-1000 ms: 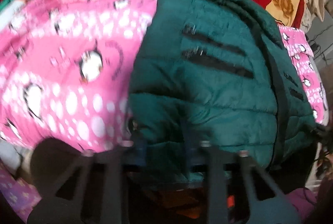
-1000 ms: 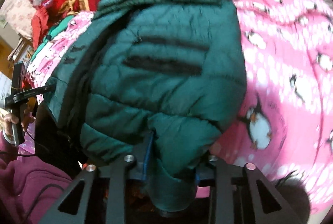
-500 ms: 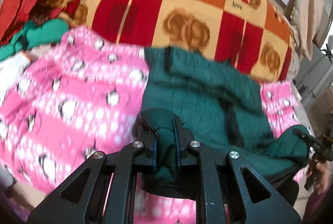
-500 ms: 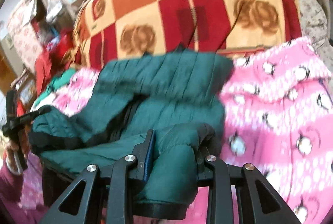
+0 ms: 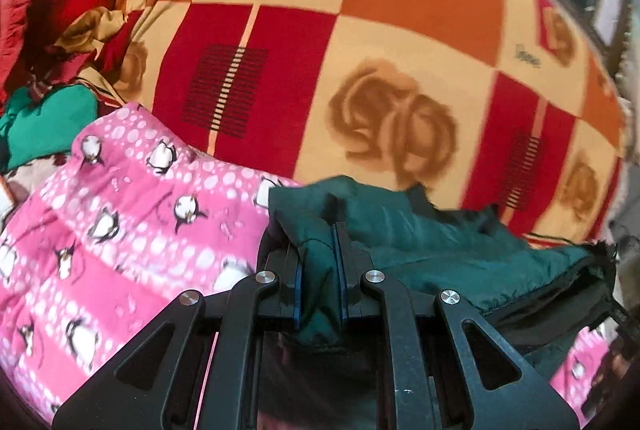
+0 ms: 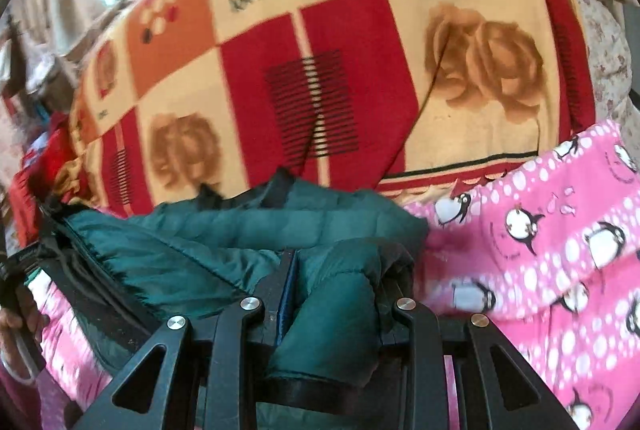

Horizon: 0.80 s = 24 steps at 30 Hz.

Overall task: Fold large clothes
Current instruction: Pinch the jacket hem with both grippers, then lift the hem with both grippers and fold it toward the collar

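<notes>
A dark green puffer jacket (image 5: 440,242) lies bunched on a pink penguin-print blanket (image 5: 120,230). My left gripper (image 5: 318,262) is shut on a fold of the jacket's edge and holds it lifted. In the right wrist view the jacket (image 6: 240,242) spreads to the left, and my right gripper (image 6: 340,282) is shut on a thick green fold. The jacket hangs between both grippers, its lower part hidden under the gripper frames. The left-hand gripper's body shows at the left edge (image 6: 16,270).
A red, orange and cream rose-print blanket (image 5: 360,50) rises behind the jacket. A heap of red and green clothes (image 5: 52,42) lies at the far left. The pink blanket (image 6: 560,250) extends right. A window is at the top.
Both grippers have lifted the jacket's edge up and forward; the view tilted from looking down on the spread jacket to facing the rose blanket. The jacket is now bunched low.
</notes>
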Each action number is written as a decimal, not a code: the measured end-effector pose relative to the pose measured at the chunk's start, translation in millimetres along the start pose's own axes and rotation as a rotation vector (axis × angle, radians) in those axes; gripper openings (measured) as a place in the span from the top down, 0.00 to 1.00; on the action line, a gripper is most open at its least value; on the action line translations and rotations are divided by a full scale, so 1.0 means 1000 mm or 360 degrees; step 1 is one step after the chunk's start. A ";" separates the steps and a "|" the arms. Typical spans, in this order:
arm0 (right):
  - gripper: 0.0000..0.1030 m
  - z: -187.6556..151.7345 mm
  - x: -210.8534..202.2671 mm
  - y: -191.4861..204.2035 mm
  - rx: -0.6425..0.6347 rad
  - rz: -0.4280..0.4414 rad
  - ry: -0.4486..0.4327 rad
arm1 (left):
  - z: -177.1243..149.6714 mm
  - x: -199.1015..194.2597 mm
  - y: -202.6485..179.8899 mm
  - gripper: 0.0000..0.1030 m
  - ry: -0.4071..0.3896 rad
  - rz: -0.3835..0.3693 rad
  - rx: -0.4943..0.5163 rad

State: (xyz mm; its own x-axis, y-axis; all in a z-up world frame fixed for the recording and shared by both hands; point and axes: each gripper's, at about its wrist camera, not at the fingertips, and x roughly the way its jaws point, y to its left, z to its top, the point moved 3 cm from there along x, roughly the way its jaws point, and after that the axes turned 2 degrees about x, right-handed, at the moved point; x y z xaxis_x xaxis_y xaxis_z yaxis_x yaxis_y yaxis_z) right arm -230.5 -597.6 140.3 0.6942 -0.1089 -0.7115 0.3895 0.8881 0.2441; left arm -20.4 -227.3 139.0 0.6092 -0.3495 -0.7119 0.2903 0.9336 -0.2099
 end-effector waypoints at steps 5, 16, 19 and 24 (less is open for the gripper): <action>0.73 0.014 0.057 -0.016 0.0110 -0.0044 0.0068 | 0.004 0.056 -0.001 0.88 0.0084 0.0089 0.0022; 0.40 0.000 0.089 -0.047 0.0471 0.0136 0.0013 | 0.005 0.087 0.012 0.65 0.0181 -0.0144 -0.0082; 0.14 0.008 0.064 -0.042 0.0448 0.0141 -0.0070 | 0.012 0.067 0.012 0.36 0.0148 -0.0260 -0.0095; 0.14 0.023 0.026 -0.015 0.0301 0.0118 -0.0212 | 0.020 0.027 0.010 0.18 -0.0078 -0.0244 -0.0059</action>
State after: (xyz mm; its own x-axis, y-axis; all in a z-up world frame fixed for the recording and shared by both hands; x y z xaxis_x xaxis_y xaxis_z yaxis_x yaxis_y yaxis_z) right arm -204.4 -624.4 133.7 0.7940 -0.1159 -0.5967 0.4323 0.7978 0.4202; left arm 13.4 -229.5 130.6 0.5955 -0.4908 -0.6361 0.3559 0.8709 -0.3388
